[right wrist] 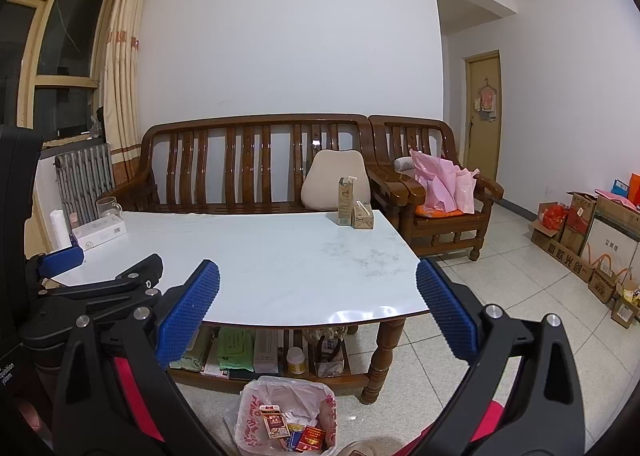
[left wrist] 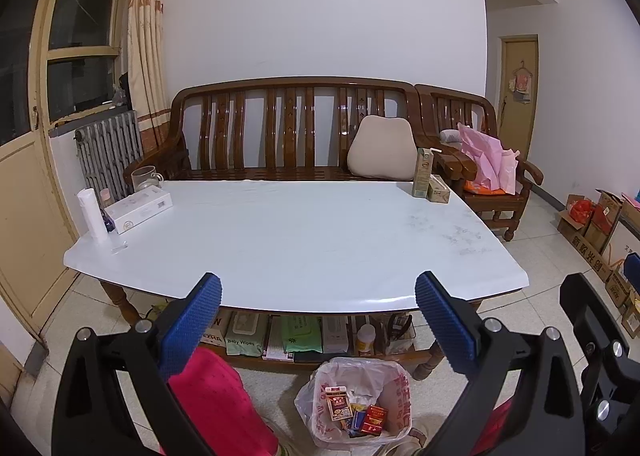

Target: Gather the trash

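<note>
A trash bin (left wrist: 354,402) lined with a white plastic bag sits on the floor in front of the table, holding several small packets and boxes; the right wrist view shows the trash bin (right wrist: 286,418) too. Two milk cartons (left wrist: 430,180) stand at the far right corner of the white table (left wrist: 280,240), also seen as milk cartons (right wrist: 354,208). My left gripper (left wrist: 318,296) is open and empty above the near table edge. My right gripper (right wrist: 318,294) is open and empty too, beside the left one.
At the table's far left are a white box (left wrist: 138,208), a white tube (left wrist: 92,216) and a glass mug (left wrist: 145,178). A wooden sofa (left wrist: 288,128) with a cushion stands behind, a pink bag (left wrist: 490,160) on the armchair. Cardboard boxes (right wrist: 588,240) line the right wall. A shelf under the table holds wipes and bottles.
</note>
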Demonstrator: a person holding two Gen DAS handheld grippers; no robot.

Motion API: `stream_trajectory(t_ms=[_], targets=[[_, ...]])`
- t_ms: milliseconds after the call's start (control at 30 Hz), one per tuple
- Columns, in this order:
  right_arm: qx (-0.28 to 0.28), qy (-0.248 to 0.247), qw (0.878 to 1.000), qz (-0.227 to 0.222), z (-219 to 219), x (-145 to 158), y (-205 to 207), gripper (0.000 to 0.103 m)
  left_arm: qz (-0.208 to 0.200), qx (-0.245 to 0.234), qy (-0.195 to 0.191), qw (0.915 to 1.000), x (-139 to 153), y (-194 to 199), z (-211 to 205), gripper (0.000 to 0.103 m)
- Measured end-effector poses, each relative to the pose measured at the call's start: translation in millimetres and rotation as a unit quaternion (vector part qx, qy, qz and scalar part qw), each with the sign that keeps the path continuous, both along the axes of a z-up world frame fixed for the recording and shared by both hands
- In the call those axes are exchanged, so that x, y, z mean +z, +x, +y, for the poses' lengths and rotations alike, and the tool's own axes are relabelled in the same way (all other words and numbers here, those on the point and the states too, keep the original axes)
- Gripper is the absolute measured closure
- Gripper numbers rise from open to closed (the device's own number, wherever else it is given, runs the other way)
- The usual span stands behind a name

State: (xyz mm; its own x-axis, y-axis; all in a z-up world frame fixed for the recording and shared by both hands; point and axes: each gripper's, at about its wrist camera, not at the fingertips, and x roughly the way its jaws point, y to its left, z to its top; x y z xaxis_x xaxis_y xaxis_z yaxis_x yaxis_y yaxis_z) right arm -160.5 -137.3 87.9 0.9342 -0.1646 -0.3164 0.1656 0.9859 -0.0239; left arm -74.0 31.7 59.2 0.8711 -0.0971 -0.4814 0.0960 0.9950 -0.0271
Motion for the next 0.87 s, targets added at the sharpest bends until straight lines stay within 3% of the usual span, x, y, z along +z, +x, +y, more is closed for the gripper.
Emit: stream_trajectory(t_ms=[867], targets=[[0.005, -0.002, 1.0, 0.004, -2.9, -2.1, 6.4, 0.007, 0.002, 0.019, 0.014, 0.9997, -2.6, -0.7, 4.2, 0.008]])
